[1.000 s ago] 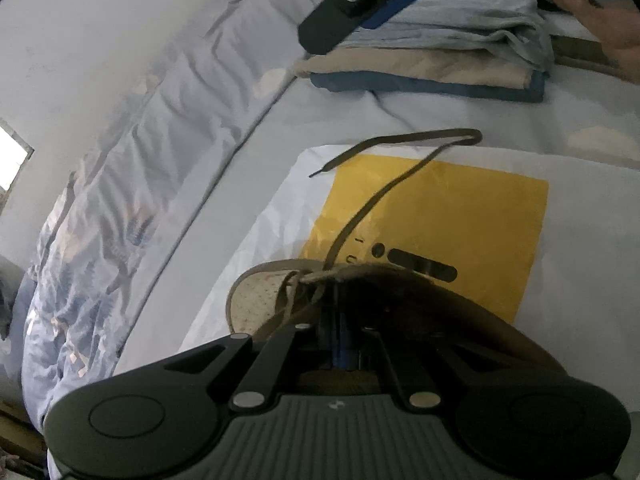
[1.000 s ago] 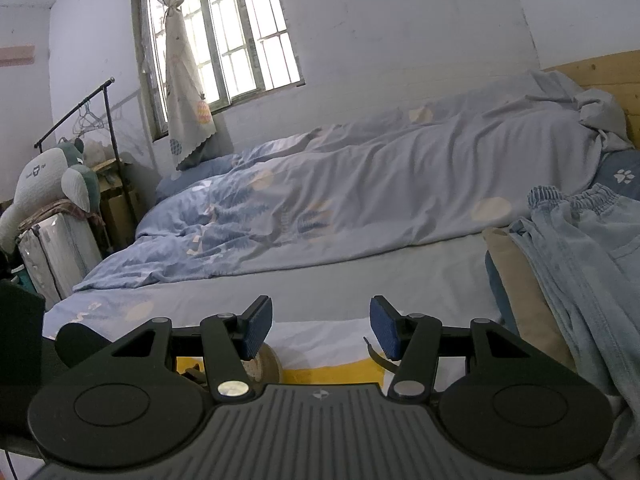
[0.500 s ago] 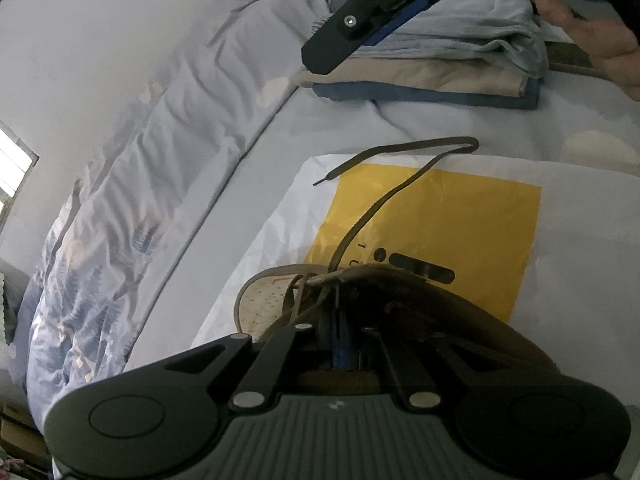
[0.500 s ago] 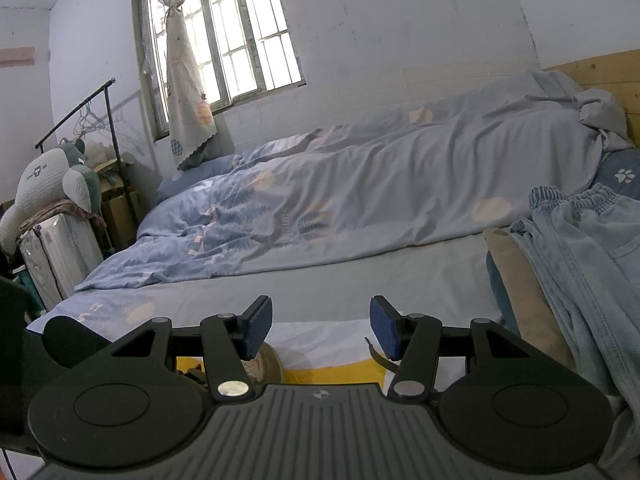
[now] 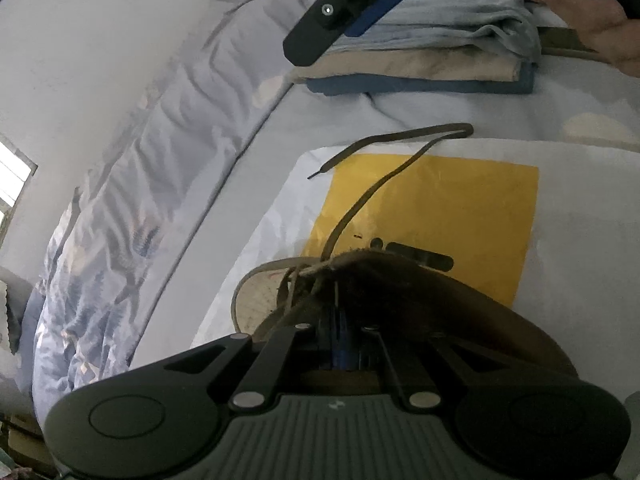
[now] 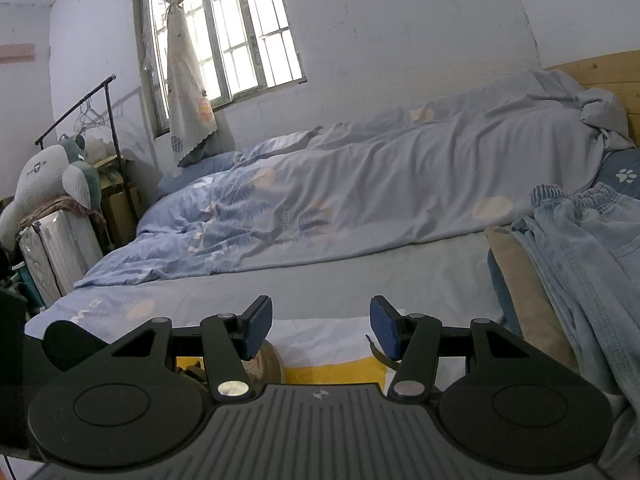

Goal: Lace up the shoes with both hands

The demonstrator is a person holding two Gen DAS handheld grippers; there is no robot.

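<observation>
My left gripper (image 5: 340, 344) is shut on the upper of a dark brown shoe (image 5: 400, 292), which lies on a white and yellow plastic bag (image 5: 440, 200) on the bed. A loose brown lace (image 5: 380, 184) runs from the shoe across the bag and loops back to its tip. My right gripper (image 6: 320, 330) is open and empty, held above the bag's far edge; it shows at the top of the left wrist view (image 5: 352, 4). The shoe's toe (image 6: 268, 364) and a bit of lace (image 6: 376, 350) peek out under its fingers.
A stack of folded clothes (image 5: 432, 52) lies on the bed beyond the bag, on the right in the right wrist view (image 6: 580, 272). A rumpled blue duvet (image 6: 360, 200) runs along the wall. A suitcase with a plush toy (image 6: 52, 216) stands beside the bed.
The left wrist view has shifted slightly, and the right gripper sits higher and further right in it. The shoe stays gripped. The right gripper stays open.
</observation>
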